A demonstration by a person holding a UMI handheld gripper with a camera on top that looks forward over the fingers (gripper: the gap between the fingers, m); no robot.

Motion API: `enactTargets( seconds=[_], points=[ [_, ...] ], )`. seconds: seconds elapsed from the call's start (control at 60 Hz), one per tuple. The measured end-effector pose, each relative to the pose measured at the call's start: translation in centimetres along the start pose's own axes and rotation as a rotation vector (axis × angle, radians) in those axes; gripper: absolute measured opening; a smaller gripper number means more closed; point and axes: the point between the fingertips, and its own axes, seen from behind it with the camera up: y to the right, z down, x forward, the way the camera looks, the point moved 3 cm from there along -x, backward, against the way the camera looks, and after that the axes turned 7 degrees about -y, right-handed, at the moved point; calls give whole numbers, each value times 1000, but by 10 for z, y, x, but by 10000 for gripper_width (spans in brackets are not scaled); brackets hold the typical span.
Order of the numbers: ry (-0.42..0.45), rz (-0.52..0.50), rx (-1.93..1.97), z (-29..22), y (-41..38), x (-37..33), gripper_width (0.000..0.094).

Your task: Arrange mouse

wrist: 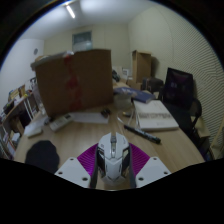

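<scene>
A white and grey computer mouse [113,153] sits between my gripper's two fingers, held above the wooden desk [170,150]. My gripper [113,160] is shut on the mouse, with the purple pads [88,157] pressing on its two sides. The mouse's cable [138,132] runs off ahead and to the right, over the desk.
A dark mouse pad [42,155] lies on the desk left of the fingers. A large cardboard box [73,78] stands beyond. A keyboard [60,122] and papers [155,115] lie on the desk, a black monitor [178,88] at the right.
</scene>
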Motion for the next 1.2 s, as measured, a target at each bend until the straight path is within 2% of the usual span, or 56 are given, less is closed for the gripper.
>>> enactTargets(
  seconds=[0.217, 0.267, 0.333, 0.5, 0.683, 0.85, 0.867, 1.067, 1.117, 1.133, 1.167, 1.2],
  points=[
    [173, -94, -39, -73, -111, -105, 445],
    [218, -117, -94, -80, -146, -121, 444],
    [225, -151, -150, -74, -193, -129, 444],
    [83, -221, -196, -17, -273, -89, 444],
    [-62, -189, -227, 44, -275, -31, 445],
    [-167, -177, -213, 79, -259, -3, 449],
    [-135, -183, -220, 74, -260, -2, 461],
    [-124, -197, -249, 74, -258, 0, 589],
    [-123, -202, -265, 75, -257, 0, 731],
    [-122, -198, -269, 74, -255, -1, 813],
    [-117, -188, -273, 74, -250, -3, 887],
    [-114, -189, -274, 75, -246, -7, 842]
  ],
)
